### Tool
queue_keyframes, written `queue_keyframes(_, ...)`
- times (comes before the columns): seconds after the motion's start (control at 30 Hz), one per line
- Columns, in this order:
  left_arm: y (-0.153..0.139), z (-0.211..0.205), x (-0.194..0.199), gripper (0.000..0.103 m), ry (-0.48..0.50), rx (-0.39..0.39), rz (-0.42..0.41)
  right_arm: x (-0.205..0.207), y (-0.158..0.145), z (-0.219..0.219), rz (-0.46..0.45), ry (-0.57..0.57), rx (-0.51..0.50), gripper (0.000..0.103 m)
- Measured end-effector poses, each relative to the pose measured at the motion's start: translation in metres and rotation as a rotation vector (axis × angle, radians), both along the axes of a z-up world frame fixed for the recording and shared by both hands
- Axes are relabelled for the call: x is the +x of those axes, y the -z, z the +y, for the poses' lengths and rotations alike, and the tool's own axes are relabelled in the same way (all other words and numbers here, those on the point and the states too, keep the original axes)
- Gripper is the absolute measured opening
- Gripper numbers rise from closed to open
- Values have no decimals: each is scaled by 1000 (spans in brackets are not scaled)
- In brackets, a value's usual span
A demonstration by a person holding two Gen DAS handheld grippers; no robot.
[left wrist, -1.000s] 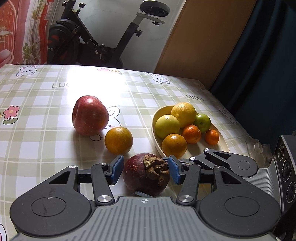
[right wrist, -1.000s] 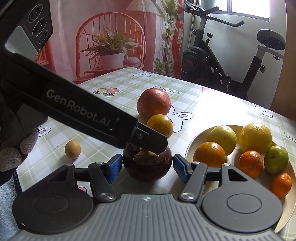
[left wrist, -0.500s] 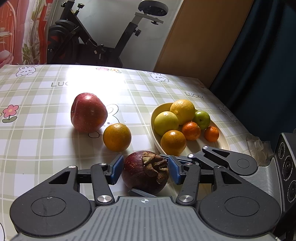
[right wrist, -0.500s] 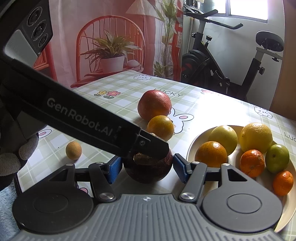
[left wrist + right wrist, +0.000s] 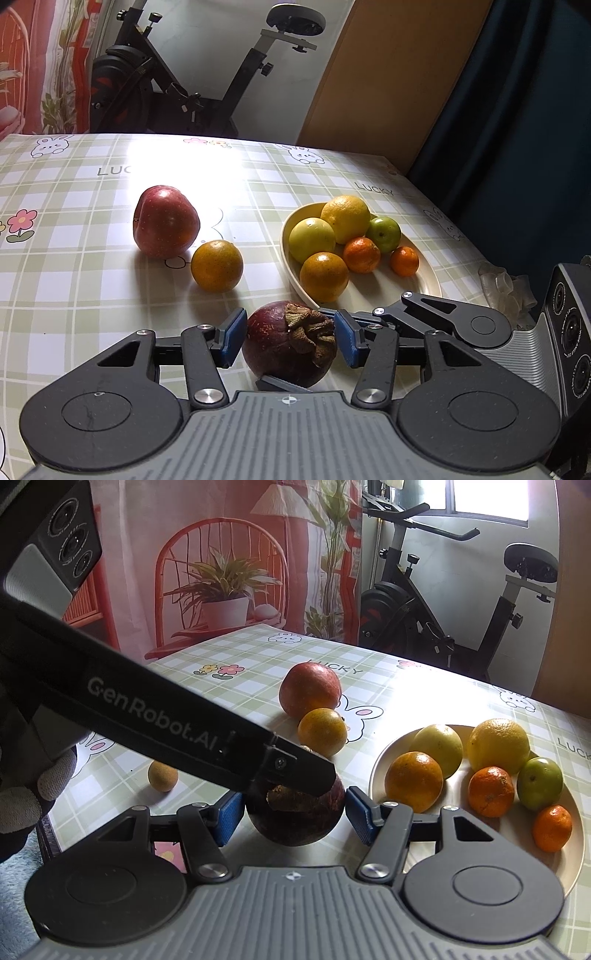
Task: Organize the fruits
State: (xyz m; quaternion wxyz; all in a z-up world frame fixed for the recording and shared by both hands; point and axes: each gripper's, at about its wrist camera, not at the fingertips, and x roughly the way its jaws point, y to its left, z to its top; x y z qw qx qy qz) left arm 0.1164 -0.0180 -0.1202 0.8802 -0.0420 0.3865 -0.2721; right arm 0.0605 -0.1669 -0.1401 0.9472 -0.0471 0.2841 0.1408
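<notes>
The mangosteen [image 5: 290,341] sits on the table [image 5: 92,280] at its near edge, just left of the plate [image 5: 424,280], between the blue pads of both tongs. The left tongs [image 5: 290,341] stand apart around it, a slim gap showing on each side. The right tongs [image 5: 293,814] also bracket it, pads apart; whether they touch the skin is hard to tell. In the right wrist view a black finger of the left tongs crosses the fruit's top and hides its dried calyx in part; the fruit's underside is cut off by the tool body in both views.

Beyond it lie a loose orange [image 5: 217,266] and a red apple [image 5: 166,221], touching or nearly so. A small brown fruit [image 5: 162,775] rests to the left near the table edge. The plate holds six citrus and green fruits, with bare room on its near right side.

The tablecloth is green plaid with rabbits and flowers, glaring with light at the far end. An exercise bike [image 5: 177,74] stands behind, a dark curtain [image 5: 517,129] at right.
</notes>
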Motion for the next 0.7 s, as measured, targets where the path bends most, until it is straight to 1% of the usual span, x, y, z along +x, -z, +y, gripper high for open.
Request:
queue_keyframes(0.2,-14,-10,-11,53,20,-9,-42,-13,-10,-8,-36,27,6,62)
queue_keyframes(0.37,-25,-23,-16,53,54,-2,-78,-23,-20,-19,-69,59,11,62)
queue_keyframes(0.57,-30,-47,-15,53,105,8,-101,-32,-26,-38,-84,116,18,62)
queue_keyframes(0.7,-27,-71,-6,53,142,17,-105,-34,-25,-58,-80,163,26,62)
